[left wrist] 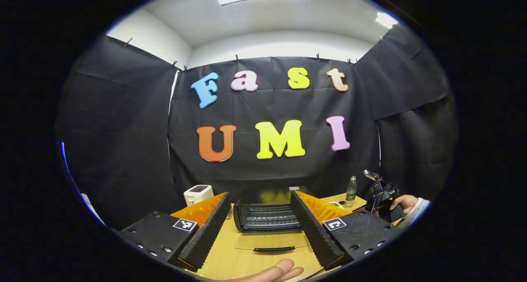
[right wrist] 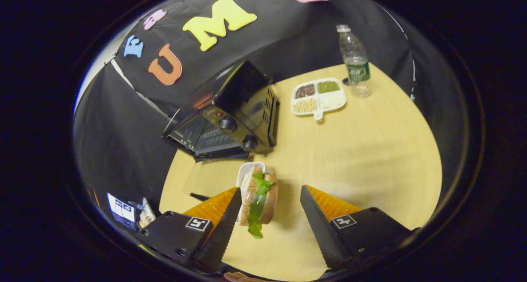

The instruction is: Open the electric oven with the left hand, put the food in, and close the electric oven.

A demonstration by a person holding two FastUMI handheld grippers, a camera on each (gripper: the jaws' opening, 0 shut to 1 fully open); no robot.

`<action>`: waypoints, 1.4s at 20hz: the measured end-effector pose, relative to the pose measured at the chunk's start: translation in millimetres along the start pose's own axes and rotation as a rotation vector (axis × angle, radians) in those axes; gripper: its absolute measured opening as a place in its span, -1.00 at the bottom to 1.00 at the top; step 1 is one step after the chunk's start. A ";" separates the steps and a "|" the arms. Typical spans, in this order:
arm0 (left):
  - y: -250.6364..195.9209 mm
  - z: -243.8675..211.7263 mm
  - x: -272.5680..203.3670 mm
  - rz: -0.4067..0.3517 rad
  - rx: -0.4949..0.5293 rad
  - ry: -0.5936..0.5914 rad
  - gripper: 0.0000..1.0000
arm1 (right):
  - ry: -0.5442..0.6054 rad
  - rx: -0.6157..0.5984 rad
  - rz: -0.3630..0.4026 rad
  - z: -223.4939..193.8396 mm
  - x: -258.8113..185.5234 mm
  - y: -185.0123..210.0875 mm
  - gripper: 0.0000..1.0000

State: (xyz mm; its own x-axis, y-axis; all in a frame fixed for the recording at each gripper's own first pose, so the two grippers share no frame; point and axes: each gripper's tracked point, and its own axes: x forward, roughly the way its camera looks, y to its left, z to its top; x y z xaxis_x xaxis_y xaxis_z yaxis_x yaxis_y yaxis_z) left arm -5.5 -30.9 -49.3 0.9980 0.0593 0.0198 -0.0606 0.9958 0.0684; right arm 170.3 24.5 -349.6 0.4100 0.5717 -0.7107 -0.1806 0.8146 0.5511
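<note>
Sandwich: brown-bread sandwich with green lettuce point(right wrist: 258, 199) stood on edge on the pale wooden counter point(right wrist: 370, 150), between the right tool point(right wrist: 269, 203) fingers, touching the left one; long axis ran toward the oven.
Oven: black electric oven point(right wrist: 230, 117) lay ahead-left, glass door point(left wrist: 273, 241) already down flat.
Right tool: wide open, not clamped.
Left tool point(left wrist: 260, 220): open, empty, facing the cavity.
Room: white divided tray of beans point(right wrist: 318, 96) and clear plastic bottle point(right wrist: 354, 61) well apart.

wooden table point(right wrist: 370, 150) bears oven point(right wrist: 230, 113), divided tray point(right wrist: 319, 96), bottle point(right wrist: 355, 64), sandwich point(right wrist: 257, 199).
</note>
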 end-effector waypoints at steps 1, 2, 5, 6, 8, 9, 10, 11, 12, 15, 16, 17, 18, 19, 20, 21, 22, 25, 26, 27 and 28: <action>1.7 -0.5 1.5 0.005 -0.010 0.004 0.90 | 0.031 0.006 0.026 -5.3 8.0 4.0 0.84; 4.2 -4.1 3.1 0.013 -0.016 0.016 0.90 | 0.059 0.015 0.036 -7.1 12.2 4.3 0.82; 3.5 -7.6 3.5 0.017 -0.015 0.026 0.90 | 0.131 0.056 0.074 -9.5 22.7 8.5 0.76; 0.6 -8.6 3.1 0.009 -0.014 0.027 0.91 | 0.159 0.081 0.083 -11.8 26.0 11.0 0.75; -2.8 -12.5 2.1 -0.004 -0.012 0.034 0.90 | 0.203 0.132 0.104 -18.1 29.1 16.6 0.63; -1.2 -13.5 2.5 0.000 -0.011 0.038 0.91 | 0.210 0.144 0.100 -21.7 31.2 15.1 0.22; 0.0 -14.4 1.4 0.003 -0.009 0.040 0.91 | 0.203 0.157 0.106 -20.1 31.3 13.7 0.34; -0.1 -16.6 1.7 0.005 -0.009 0.045 0.91 | 0.189 0.153 0.113 -19.2 29.6 15.4 0.08; 0.5 -18.6 0.5 0.005 -0.010 0.049 0.91 | 0.186 0.145 0.113 -20.8 26.1 16.2 0.02; 6.0 -23.5 -1.5 0.003 -0.014 0.053 0.91 | 0.139 0.141 0.099 -25.0 17.1 21.8 -0.14; 7.9 -24.4 -3.1 0.003 -0.014 0.053 0.91 | 0.119 0.132 0.087 -25.1 10.7 22.4 -0.14; 8.2 -24.9 -4.4 0.001 -0.016 0.052 0.90 | 0.099 0.124 0.078 -25.3 4.9 24.5 -0.14; 9.1 -25.1 -5.6 -0.002 -0.021 0.051 0.90 | 0.078 0.117 0.074 -25.7 -0.8 28.6 -0.14; 11.4 -25.8 -6.6 -0.006 -0.027 0.048 0.91 | 0.060 0.116 0.075 -27.1 -5.6 33.9 -0.14; 13.4 -25.1 -9.1 -0.011 -0.032 0.044 0.91 | 0.042 0.115 0.077 -28.2 -8.8 39.8 -0.14; 18.0 -25.5 -10.5 -0.012 -0.034 0.039 0.90 | 0.017 0.118 0.076 -29.7 -12.6 45.8 -0.14; 23.2 -24.0 -10.5 -0.007 -0.032 0.031 0.91 | -0.005 0.114 0.079 -32.0 -14.6 52.8 -0.14; 35.0 -25.9 -12.4 0.002 -0.026 0.025 0.91 | -0.059 0.123 0.138 -42.5 -16.2 86.3 -0.15; 37.5 -27.2 -12.2 0.001 -0.032 0.024 0.90 | -0.071 0.133 0.165 -48.9 -14.9 99.4 -0.15; 39.5 -28.9 -11.9 -0.004 -0.041 0.024 0.90 | -0.089 0.145 0.192 -53.4 -11.4 112.0 -0.15; 40.3 -31.1 -12.0 -0.013 -0.051 0.025 0.90 | -0.111 0.156 0.211 -58.1 -6.6 123.8 -0.15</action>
State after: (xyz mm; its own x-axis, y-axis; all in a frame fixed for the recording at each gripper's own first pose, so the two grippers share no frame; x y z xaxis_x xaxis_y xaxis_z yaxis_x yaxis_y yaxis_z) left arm -19.4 10.6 -77.8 0.9989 0.0474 -0.0060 -0.0472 0.9987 0.0172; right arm 93.3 127.3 -302.1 0.4749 0.7058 -0.5257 -0.1357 0.6489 0.7487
